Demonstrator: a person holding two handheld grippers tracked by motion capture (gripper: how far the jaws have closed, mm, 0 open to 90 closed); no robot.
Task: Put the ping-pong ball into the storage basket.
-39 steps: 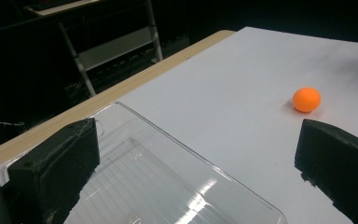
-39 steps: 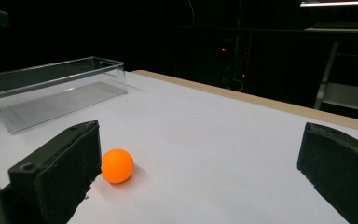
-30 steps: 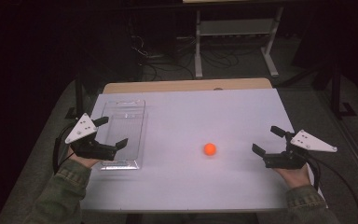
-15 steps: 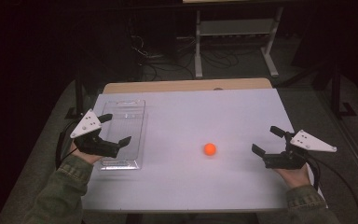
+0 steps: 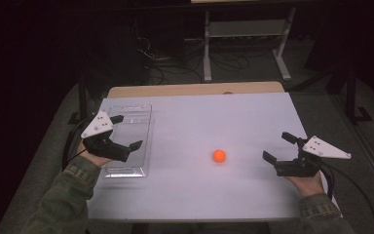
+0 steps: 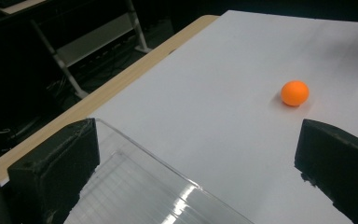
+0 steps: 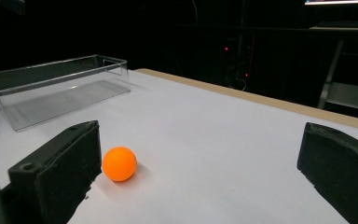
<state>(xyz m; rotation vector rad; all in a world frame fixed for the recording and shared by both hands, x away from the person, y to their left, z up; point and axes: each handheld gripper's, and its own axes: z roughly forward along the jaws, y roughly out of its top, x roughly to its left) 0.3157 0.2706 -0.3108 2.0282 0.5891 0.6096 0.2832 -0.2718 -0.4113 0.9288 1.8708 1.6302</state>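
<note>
- An orange ball (image 5: 219, 156) is seen resting on the white table (image 5: 233, 195), right of centre and nearer the person's edge, touched by nothing.
- The right gripper (image 5: 278, 147) is held low at the table's right side, pointed towards the ball; its 2 fingers (image 7: 56, 172) are spread wide and released, with nothing between them.
- In the right gripper view, the ball (image 7: 119, 164) is observed just beside 1 finger, on the table ahead of the gripper rather than inside the grip.
- The left gripper (image 5: 125, 131) is held above the clear plastic tray (image 5: 141, 114) at the table's left side; its fingers (image 6: 51, 172) are likewise released and grasp nothing.
- In the left gripper view, the tray's transparent wall (image 6: 168, 177) is noted below the fingers, with the ball (image 6: 294, 93) well apart across the bare table.
- The tray is recorded as lying lengthwise along the left edge, well apart from the ball.
</note>
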